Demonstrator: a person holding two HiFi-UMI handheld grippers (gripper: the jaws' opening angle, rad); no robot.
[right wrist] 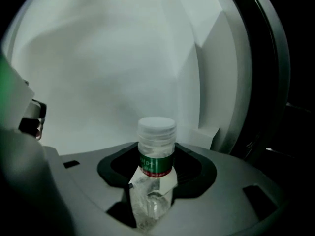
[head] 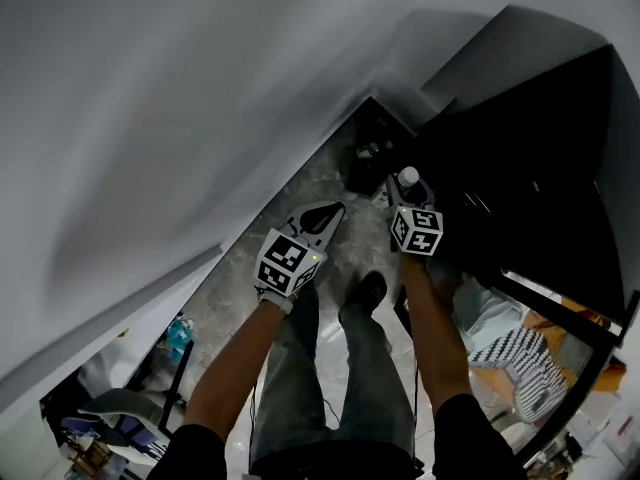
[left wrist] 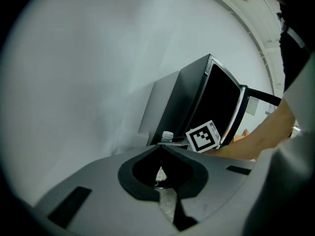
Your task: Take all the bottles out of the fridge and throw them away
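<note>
A small clear bottle (right wrist: 156, 151) with a white cap and a green label stands upright between the jaws of my right gripper (right wrist: 155, 181), which is shut on its neck and body. In the head view the bottle's cap (head: 408, 177) pokes out ahead of the right gripper (head: 408, 193), next to the black fridge (head: 540, 188). My left gripper (head: 322, 216) hangs to the left of it over the floor. Its jaw tips meet and I see nothing held between them (left wrist: 159, 149). From the left gripper view, the bottle cap (left wrist: 168, 135) and the fridge (left wrist: 197, 102) with its door open lie ahead.
A dark bin-like thing (head: 368, 163) sits in the corner where the white wall (head: 200, 118) meets the fridge. The person's legs and a black shoe (head: 362, 296) stand on the marbled floor (head: 300, 198). Clutter lies at lower left (head: 130, 388) and a striped cloth (head: 525, 363) at right.
</note>
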